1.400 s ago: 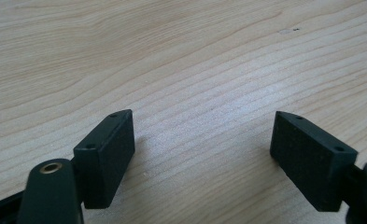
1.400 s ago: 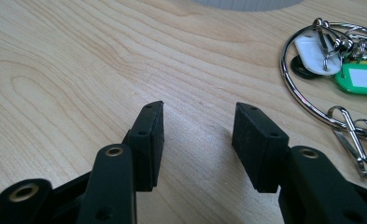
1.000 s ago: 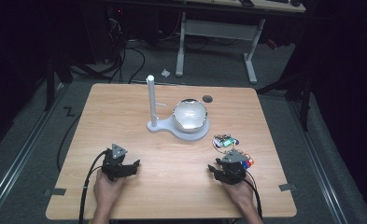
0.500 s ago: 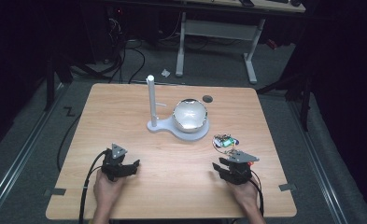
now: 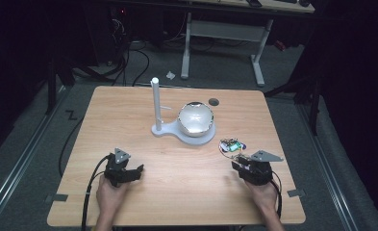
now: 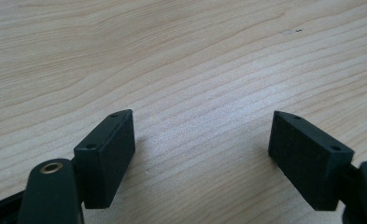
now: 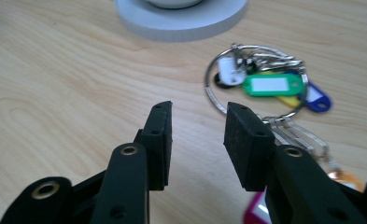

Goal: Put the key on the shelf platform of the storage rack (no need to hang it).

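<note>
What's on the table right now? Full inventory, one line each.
table: 1, light wood, centre.
stand with post: 1, white, table centre-rear.
dome: 1, shiny silver-white, on the stand's round base.
key bunch: 1, metal ring with green, yellow, blue tags, just ahead of the right gripper.
table hole: 1, dark, behind the dome.
left gripper: 1, black, front left, jaws wide open.
right gripper: 1, black, front right, jaws open.

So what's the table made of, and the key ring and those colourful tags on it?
The table looks like pale wood or a wood-look laminate: grain lines run across a smooth matt surface. The key ring looks like metal, thin and shiny silver. The tags look like glossy plastic, in solid green, blue and yellow.
</note>
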Demonstrator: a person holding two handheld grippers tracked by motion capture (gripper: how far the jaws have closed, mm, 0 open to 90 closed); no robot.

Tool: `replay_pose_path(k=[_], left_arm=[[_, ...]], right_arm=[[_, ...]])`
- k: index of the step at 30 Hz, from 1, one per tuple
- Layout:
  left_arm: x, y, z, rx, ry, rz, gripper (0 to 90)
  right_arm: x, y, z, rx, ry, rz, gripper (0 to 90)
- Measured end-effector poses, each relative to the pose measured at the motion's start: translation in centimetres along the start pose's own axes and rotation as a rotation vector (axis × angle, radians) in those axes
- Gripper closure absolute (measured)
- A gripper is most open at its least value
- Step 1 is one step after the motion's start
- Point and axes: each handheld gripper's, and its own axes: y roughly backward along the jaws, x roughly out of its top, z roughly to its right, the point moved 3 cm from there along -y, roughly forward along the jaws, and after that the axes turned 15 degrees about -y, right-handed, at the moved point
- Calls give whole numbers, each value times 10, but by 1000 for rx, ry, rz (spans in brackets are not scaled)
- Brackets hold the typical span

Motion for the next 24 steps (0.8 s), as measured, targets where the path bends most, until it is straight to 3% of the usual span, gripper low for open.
replay_pose_path(k=[1, 2, 8, 23, 24], left_arm=[[0, 0, 0, 0, 1, 0, 232], [0, 0, 0, 1, 1, 0, 232], [0, 0, 0, 0, 2, 0, 231], [0, 0, 0, 0, 1, 0, 232], [0, 0, 0, 0, 0, 0, 232]], right_arm=[[0, 0, 0, 0, 0, 0, 639], [4, 1, 7, -13, -31, 1, 646], [15, -3, 23, -55, -58, -7, 667], [33, -25, 44, -104, -123, -29, 719], [33, -29, 46, -114, -131, -49, 723]])
